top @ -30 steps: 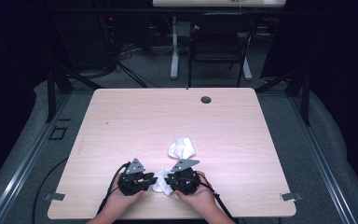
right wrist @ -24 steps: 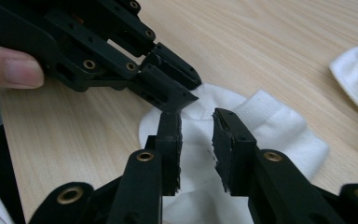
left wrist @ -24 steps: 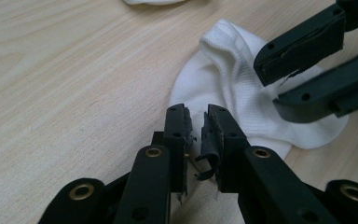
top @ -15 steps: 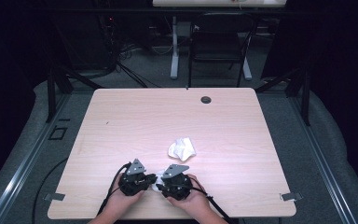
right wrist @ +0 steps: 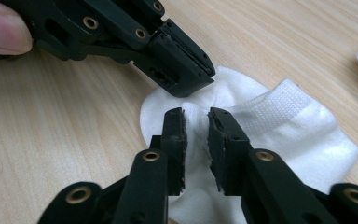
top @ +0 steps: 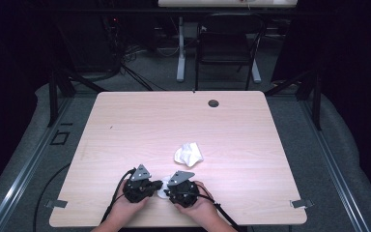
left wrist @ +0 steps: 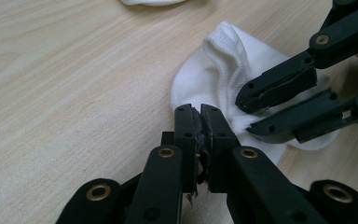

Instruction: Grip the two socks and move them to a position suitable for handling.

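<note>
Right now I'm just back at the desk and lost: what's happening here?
A person works a white sock at the near edge of the wooden table with two hand-held grippers. The left gripper is shut at the sock's edge. The right gripper has just been closing, with sock fabric between its jaws. A second crumpled sock lies farther out.

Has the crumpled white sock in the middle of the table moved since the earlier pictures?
No. The crumpled white sock keeps its place below the table's round hole.

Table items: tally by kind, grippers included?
White socks: 2, one at the grippers, one crumpled further up the table
Grippers: 2, left gripper, right gripper
Table grommet hole: 1
Total: 5
</note>
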`<state>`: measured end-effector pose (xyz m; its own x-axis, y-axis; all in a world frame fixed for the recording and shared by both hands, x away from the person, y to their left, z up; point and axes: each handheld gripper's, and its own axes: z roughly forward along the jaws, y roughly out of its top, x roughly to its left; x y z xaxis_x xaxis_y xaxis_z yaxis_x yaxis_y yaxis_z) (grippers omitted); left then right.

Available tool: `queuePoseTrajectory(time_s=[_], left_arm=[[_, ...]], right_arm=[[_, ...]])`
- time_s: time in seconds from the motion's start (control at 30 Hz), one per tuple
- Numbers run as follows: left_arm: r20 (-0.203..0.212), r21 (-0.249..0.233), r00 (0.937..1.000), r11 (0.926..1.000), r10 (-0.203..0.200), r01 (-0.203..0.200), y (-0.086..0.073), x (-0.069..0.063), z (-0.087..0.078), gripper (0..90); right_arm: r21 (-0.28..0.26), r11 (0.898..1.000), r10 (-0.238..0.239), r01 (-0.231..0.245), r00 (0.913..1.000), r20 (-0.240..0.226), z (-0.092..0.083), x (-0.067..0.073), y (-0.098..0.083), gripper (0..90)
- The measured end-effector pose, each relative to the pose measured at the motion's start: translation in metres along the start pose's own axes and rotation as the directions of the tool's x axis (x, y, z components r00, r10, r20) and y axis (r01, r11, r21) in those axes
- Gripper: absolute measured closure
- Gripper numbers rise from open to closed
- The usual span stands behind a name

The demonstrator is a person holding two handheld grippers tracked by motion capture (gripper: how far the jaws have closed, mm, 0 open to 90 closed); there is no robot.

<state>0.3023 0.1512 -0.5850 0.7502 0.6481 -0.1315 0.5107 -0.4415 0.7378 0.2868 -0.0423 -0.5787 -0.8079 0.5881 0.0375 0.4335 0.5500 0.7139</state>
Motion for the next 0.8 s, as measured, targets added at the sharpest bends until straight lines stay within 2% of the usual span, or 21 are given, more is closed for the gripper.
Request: queuePoseTrajectory(time_s=[0.2,0.4,0.8], left_arm=[[0.009,0.005,1.0,1.0,0.0,0.0,0.001,0.001,0.0,87.3],[0.005,0.004,1.0,1.0,0.002,-0.002,0.0,0.001,0.0,87.5],[0.008,0.013,1.0,0.9999,-0.005,0.005,0.001,0.001,-0.001,87.8]], right_arm=[[-0.001,1.0,0.015,-0.015,0.9998,-0.009,-0.001,-0.002,0.0,84.7],[-0.001,1.0,0.018,-0.018,0.9998,-0.011,-0.004,-0.003,0.001,85.5],[-0.045,0.998,0.036,-0.036,0.9992,-0.018,-0.017,-0.005,0.004,85.5]])
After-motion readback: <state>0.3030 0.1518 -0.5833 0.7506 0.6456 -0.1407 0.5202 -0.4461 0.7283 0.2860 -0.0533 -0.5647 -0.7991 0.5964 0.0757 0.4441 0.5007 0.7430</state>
